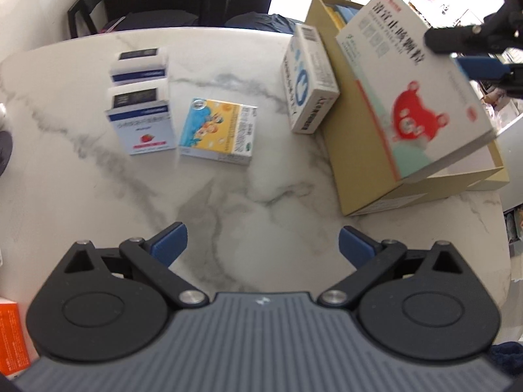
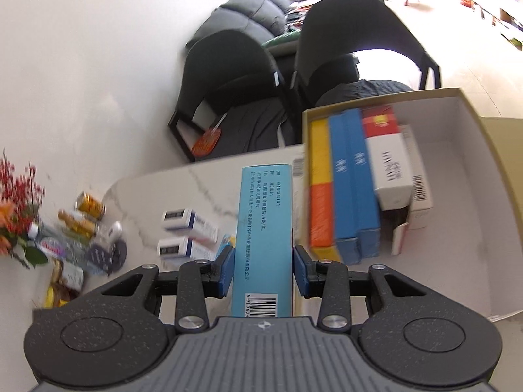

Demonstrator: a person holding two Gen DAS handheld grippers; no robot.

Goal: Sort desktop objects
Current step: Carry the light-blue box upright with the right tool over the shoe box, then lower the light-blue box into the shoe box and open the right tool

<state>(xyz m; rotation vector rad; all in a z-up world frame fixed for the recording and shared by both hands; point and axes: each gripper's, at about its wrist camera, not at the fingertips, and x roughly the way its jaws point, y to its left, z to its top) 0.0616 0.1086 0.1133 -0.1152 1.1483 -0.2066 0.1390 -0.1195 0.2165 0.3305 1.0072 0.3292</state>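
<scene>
My right gripper [image 2: 263, 269] is shut on a large medicine box with a red bear [image 1: 415, 94], whose light-blue side [image 2: 264, 228] faces the right wrist camera. It holds the box in the air over the tan cardboard box [image 1: 356, 150]. That cardboard box [image 2: 464, 163] holds upright packs in yellow-orange, blue and red-white at its left end. My left gripper [image 1: 263, 245] is open and empty above the marble table [image 1: 228, 196]. On the table lie two blue-white strawberry boxes [image 1: 140, 121], a yellow cartoon box [image 1: 217, 130] and a white-blue box [image 1: 309, 78] beside the cardboard box.
Two black chairs [image 2: 294, 75] stand behind the table. Bottles, cans and a flower bunch [image 2: 65, 228] crowd the table's left end in the right wrist view. An orange box [image 1: 11, 336] sits at the lower left of the left wrist view.
</scene>
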